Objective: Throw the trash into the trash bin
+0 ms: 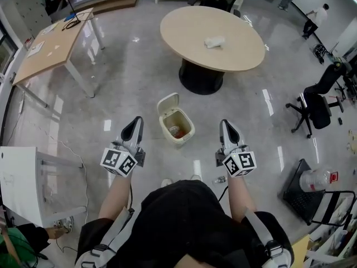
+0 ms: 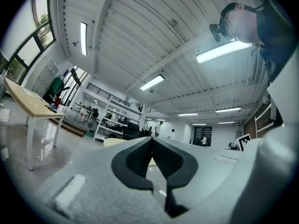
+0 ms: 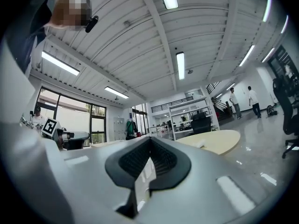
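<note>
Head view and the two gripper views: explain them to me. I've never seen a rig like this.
No robot here: a person holds a hand tool in each hand. The head view looks down from the person's head, showing the left gripper and right gripper held out over the floor. Each gripper view comes from a camera riding on that tool, looking along its fingers; both pairs are closed together with nothing between them. On the floor ahead stands an open trash bin. Beyond it, a round table carries a white crumpled item, probably the trash.
</note>
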Motion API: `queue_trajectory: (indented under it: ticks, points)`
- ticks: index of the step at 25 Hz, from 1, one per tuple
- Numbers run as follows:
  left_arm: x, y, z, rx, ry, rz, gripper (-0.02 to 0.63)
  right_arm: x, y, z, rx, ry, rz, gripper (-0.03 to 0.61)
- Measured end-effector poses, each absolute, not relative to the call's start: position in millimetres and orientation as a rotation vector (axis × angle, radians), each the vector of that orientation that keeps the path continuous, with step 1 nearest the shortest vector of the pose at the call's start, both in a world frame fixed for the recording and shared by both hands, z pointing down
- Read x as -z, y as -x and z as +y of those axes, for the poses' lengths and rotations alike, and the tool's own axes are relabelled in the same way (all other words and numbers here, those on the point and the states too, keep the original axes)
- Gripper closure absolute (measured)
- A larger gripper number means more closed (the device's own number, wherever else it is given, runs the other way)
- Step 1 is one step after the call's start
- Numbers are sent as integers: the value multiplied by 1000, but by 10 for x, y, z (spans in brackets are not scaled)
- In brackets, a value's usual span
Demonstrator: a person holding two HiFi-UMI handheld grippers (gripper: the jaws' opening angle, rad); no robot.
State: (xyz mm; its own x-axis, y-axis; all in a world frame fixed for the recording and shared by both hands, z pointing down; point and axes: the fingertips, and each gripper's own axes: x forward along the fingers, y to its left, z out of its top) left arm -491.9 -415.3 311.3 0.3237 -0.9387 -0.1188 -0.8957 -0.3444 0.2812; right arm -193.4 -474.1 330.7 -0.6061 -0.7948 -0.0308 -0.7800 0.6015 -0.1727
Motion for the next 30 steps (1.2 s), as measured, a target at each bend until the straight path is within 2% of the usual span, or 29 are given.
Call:
queue_trajectory:
  ticks: [12,30]
  points:
    - [-3140,4123,-4565,363,-2497,-1630,612,-3318,1315,-5020,177,1413,2732,574]
    - [-3100,3747,-4861,390,-2503,-1584,612,-3315,922,-5220,198,1454,2675,574]
